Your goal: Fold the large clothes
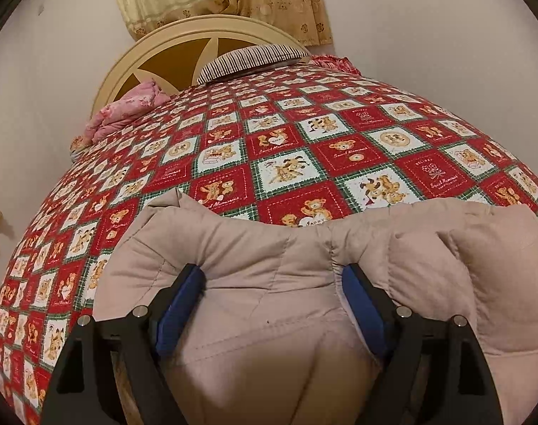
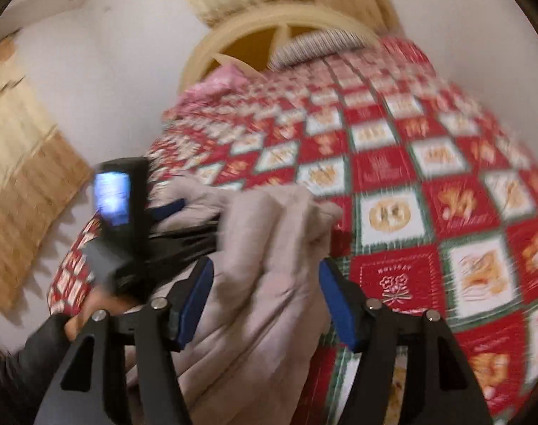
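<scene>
With both claws, left (image 1: 274,304) and right (image 2: 265,299), being held released astride the puffy beige quilted jacket (image 1: 340,283) at the lower frame, its bulky folds are probably being left to spring apart.

The room has warm, moderately bright indoor light, and its source does not show. The left wrist view is sharp: the teddy-bear squares on the bedspread (image 1: 304,148) are clear, and the wall (image 1: 428,28) is evenly lit without glare. A soft shadow lies on the beige quilted garment (image 1: 269,372) near the lens. The right wrist view is strongly motion-blurred; the small screen (image 2: 112,199) glows pale blue. Both fisheye views bend the bed and have dark corners.
</scene>
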Demonstrator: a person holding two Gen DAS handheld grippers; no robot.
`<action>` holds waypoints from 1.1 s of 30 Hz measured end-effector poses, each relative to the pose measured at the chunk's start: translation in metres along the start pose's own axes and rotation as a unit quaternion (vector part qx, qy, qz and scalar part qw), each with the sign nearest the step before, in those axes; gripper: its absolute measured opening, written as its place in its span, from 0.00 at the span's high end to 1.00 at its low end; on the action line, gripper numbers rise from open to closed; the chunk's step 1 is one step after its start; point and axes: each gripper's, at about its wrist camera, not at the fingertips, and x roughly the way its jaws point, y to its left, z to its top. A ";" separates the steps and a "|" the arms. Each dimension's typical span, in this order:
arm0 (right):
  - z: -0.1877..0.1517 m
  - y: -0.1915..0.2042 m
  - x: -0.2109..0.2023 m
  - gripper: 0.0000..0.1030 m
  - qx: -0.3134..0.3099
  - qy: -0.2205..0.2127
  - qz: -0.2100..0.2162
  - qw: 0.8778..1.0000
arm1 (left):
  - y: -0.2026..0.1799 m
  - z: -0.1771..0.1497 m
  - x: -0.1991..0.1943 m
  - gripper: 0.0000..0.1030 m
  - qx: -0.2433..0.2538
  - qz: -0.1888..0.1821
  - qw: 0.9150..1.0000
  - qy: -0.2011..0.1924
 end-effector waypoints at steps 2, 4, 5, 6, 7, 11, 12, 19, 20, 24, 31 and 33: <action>-0.016 0.011 -0.008 0.36 -0.005 0.008 0.009 1.000 | 0.000 0.000 0.000 0.21 0.000 0.000 1.000 0.000; -0.036 0.011 0.000 0.39 0.018 0.034 0.003 0.999 | -0.002 0.000 -0.001 0.21 0.004 0.003 1.000 -0.003; -0.047 0.006 0.002 0.39 0.035 0.037 0.004 0.999 | -0.003 0.000 -0.002 0.21 0.006 0.005 1.000 -0.005; -0.060 -0.004 0.008 0.40 0.060 0.044 0.000 0.997 | -0.004 -0.001 -0.003 0.21 0.007 0.005 1.000 -0.006; -0.073 -0.015 0.018 0.40 0.093 0.066 -0.004 0.993 | -0.004 0.000 -0.003 0.21 0.009 0.004 1.000 -0.005; -0.109 -0.047 0.030 0.43 0.162 0.046 0.047 0.985 | -0.010 -0.002 -0.007 0.21 0.023 0.005 1.000 -0.008; -0.107 -0.041 0.029 0.43 0.144 0.047 0.031 0.988 | -0.012 -0.002 -0.008 0.21 0.027 0.012 1.000 -0.011; -0.090 -0.034 0.001 0.41 0.118 0.045 -0.007 0.992 | -0.014 -0.004 -0.008 0.21 0.032 0.022 0.999 -0.014; -0.080 -0.027 -0.013 0.41 0.086 0.028 -0.034 0.995 | -0.014 -0.004 -0.008 0.21 0.033 0.024 0.999 -0.014; -0.040 0.009 -0.036 0.42 -0.001 -0.030 -0.055 0.998 | -0.017 -0.004 -0.009 0.21 0.038 0.032 0.999 -0.017; -0.037 0.029 0.046 0.72 -0.060 0.045 -0.043 0.996 | -0.015 -0.004 -0.012 0.21 0.035 0.027 0.999 -0.017; -0.052 0.009 0.057 0.73 -0.019 0.036 -0.018 0.999 | -0.015 -0.003 -0.011 0.21 0.034 0.025 0.999 -0.018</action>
